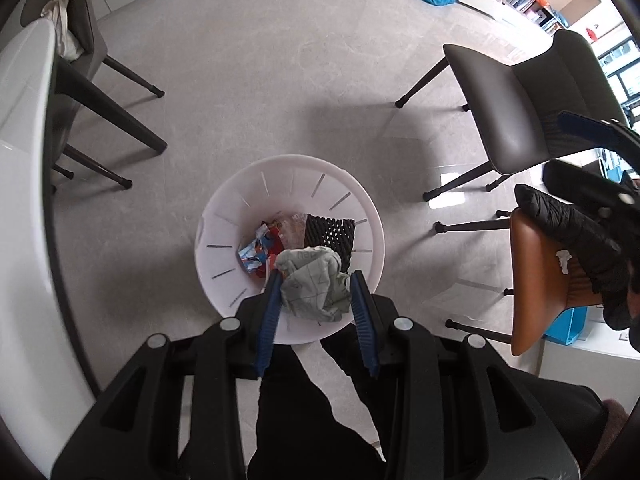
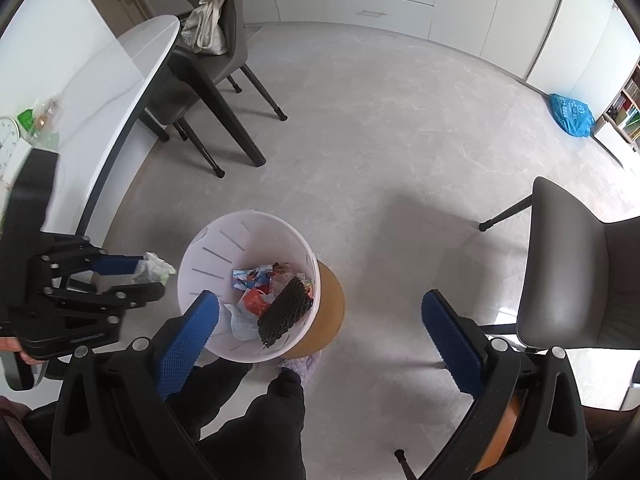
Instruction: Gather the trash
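Observation:
A white trash bin (image 1: 360,208) stands on the floor below me and also shows in the right wrist view (image 2: 200,256). It holds colourful wrappers (image 1: 258,246) and a piece of black foam mesh (image 1: 330,232). My left gripper (image 1: 316,284) is shut on a crumpled pale green paper (image 1: 312,284) and holds it above the bin's near rim. In the right wrist view the left gripper (image 2: 150,276) holds the paper (image 2: 154,266) just left of the bin. My right gripper (image 2: 320,312) is open and empty above the bin.
A white table (image 2: 112,68) stands at the left with grey chairs (image 2: 208,56) beside it. Another grey chair (image 1: 516,108) and a brown chair (image 1: 540,280) stand at the right. A blue bag (image 2: 572,114) lies on the floor by shelves.

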